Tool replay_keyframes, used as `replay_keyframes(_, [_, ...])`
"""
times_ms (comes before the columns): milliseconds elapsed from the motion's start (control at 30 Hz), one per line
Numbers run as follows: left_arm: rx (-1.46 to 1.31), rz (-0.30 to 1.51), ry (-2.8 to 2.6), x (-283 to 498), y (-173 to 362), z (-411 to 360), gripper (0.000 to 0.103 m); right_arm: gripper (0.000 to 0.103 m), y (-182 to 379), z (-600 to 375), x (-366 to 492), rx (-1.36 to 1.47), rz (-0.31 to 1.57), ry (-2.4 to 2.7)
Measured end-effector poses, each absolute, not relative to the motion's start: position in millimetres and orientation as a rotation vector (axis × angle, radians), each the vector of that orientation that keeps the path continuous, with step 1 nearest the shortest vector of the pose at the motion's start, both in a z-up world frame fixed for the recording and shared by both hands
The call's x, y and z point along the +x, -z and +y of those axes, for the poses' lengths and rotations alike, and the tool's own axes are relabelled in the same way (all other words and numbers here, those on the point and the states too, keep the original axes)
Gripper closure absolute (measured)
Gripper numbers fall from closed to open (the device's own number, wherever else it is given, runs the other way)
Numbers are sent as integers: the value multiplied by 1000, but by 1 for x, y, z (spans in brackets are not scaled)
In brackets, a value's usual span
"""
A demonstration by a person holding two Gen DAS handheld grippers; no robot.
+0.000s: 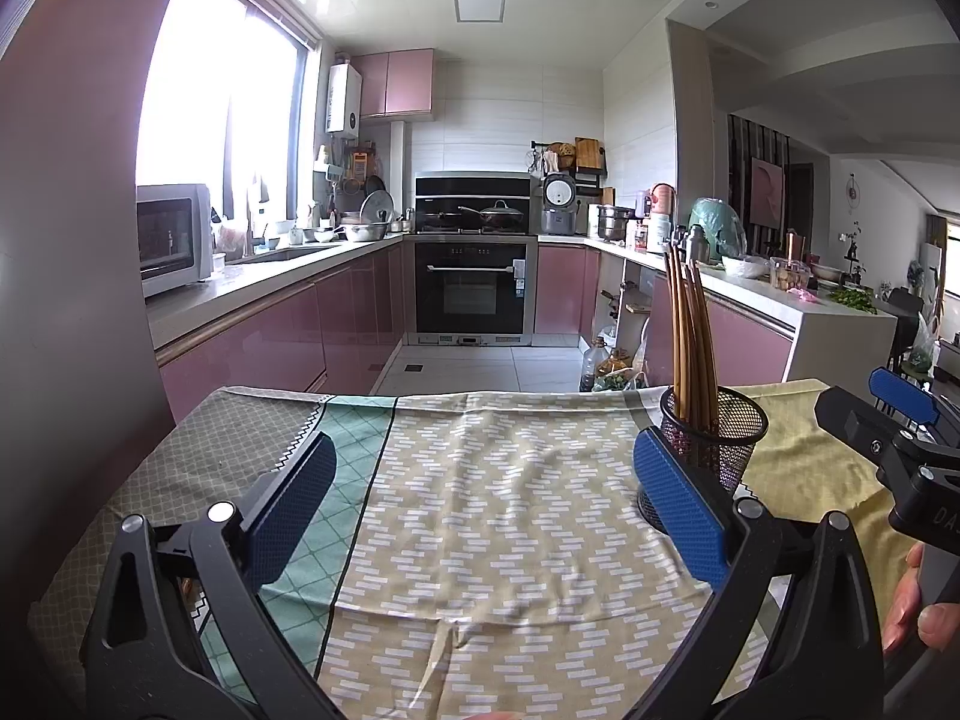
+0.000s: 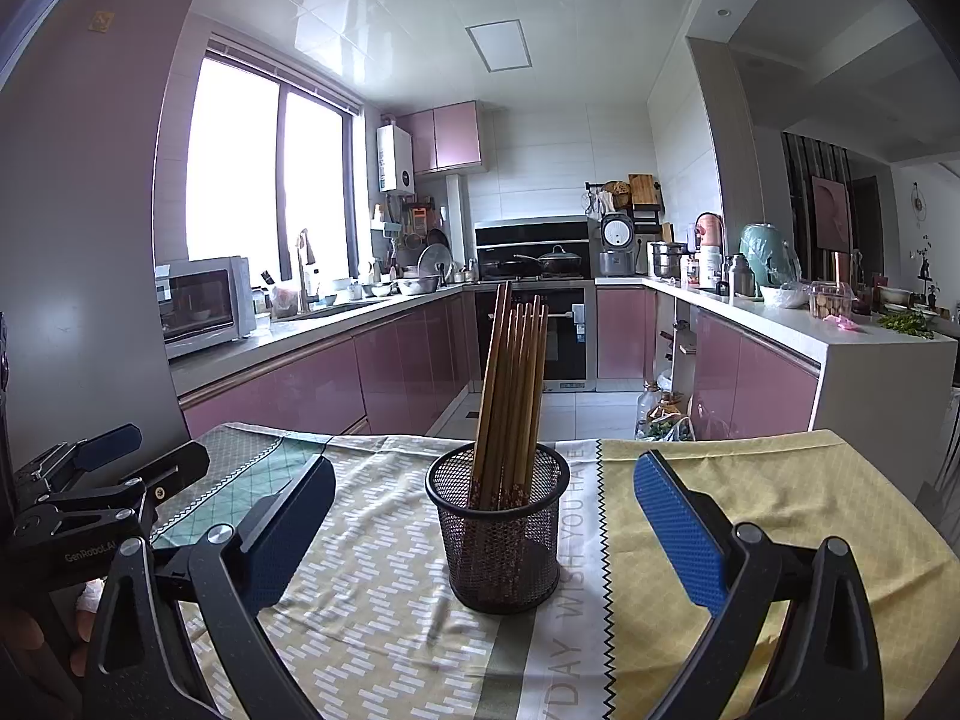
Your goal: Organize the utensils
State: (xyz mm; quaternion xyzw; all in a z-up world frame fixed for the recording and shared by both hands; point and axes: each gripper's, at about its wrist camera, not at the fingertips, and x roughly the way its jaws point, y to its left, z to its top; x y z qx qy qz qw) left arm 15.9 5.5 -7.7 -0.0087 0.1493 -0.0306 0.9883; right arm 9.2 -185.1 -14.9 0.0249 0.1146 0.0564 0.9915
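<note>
Right gripper (image 2: 485,525) wide open and empty, cup (image 2: 497,531) of chopsticks (image 2: 510,396) between its fingers; left gripper (image 1: 485,510) likewise.

left claw (image 1: 483,501) | black frame, silver screws | blue textured pads (image 1: 681,507)

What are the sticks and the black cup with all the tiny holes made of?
The chopsticks look like wood or bamboo: matte brown, with a speckled pattern near the lower ends. The black cup looks like metal wire mesh with a matte dark coating; you can see through its fine grid, and it has a solid rim. It might be coated steel, but the pictures cannot settle that.
</note>
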Motion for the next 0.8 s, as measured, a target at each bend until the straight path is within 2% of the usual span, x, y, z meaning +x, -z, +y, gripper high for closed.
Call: replay_keyframes(800, [-12,301,61,17,8,4,5,6,16,-186,11,51,233,-108])
